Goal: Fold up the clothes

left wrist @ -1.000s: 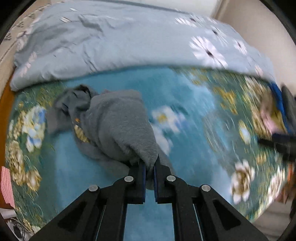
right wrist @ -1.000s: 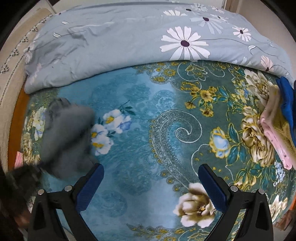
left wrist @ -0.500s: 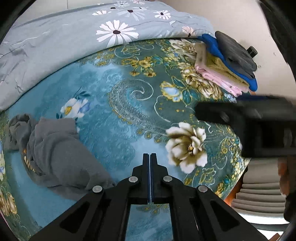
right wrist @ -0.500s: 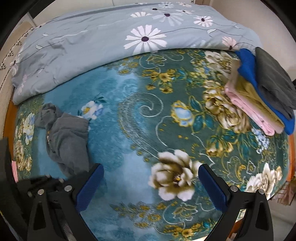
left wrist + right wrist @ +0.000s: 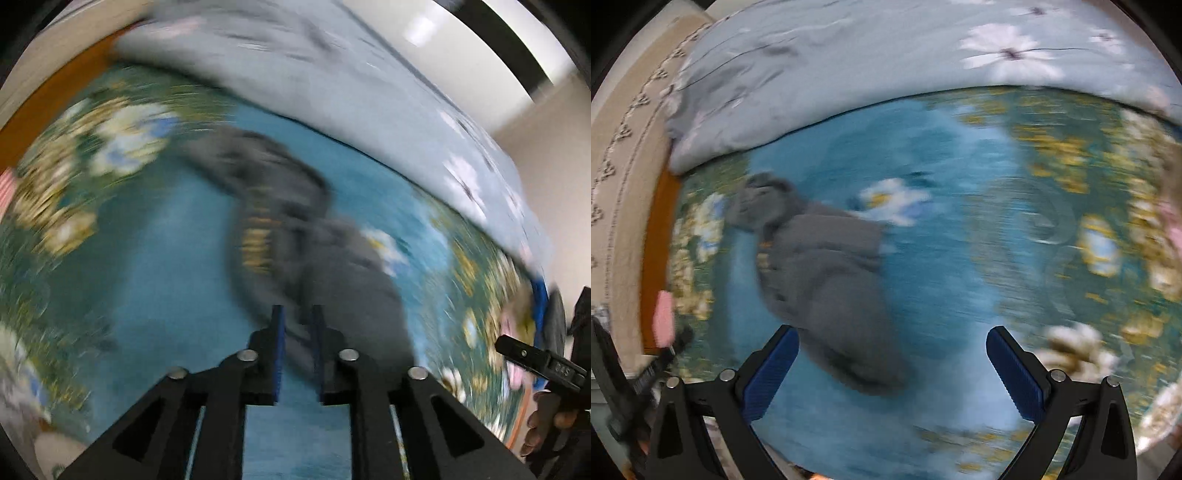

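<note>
Left gripper (image 5: 297, 321), clamped empty half second ago, now parted narrowly at near edge of grey garment (image 5: 827, 291); cloth between fingers, grasp unconfirmed; right gripper (image 5: 892, 347) wide apart, empty; garment crumpled on bedspread (image 5: 960, 258); re-grasp beginning, spreading pending.

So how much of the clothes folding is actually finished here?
Barely begun on this piece. The grey garment lies crumpled on the bedspread. The left gripper, slightly open, is at its near edge; the right gripper hangs wide open. Spreading and folding remain. Blur hides more.
</note>
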Available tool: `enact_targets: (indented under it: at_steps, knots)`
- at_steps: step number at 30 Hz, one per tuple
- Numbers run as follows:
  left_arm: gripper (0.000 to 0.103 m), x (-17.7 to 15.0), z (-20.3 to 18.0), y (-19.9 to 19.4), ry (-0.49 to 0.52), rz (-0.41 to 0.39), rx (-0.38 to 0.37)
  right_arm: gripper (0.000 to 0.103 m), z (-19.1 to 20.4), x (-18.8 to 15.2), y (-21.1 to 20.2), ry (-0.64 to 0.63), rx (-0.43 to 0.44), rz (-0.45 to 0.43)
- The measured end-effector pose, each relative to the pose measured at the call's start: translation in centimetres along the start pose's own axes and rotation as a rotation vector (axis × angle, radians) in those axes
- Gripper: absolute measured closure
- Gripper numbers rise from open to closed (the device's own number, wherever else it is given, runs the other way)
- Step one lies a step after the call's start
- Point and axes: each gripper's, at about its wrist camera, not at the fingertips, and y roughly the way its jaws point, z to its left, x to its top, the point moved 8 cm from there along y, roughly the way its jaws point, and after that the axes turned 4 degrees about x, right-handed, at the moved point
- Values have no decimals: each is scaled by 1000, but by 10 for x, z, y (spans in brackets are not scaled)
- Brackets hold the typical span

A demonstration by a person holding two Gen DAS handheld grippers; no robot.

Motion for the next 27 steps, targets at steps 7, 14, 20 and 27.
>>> enact_targets:
  at_steps: [7, 14, 20, 27]
  knots:
    - [87, -36, 93, -14, -242, -10, 47, 15, 61, 26, 74, -15, 3, 98]
    - [87, -68, 127, -7, -357, 12, 50, 30, 70, 50, 121, 57, -43, 182]
    - [87, -82, 135, -1, -411, 22, 33, 42, 80, 66, 149, 51, -84, 198]
    - [86, -94, 138, -3, -398, 44, 42, 79, 72, 63, 165, 49, -149, 224]
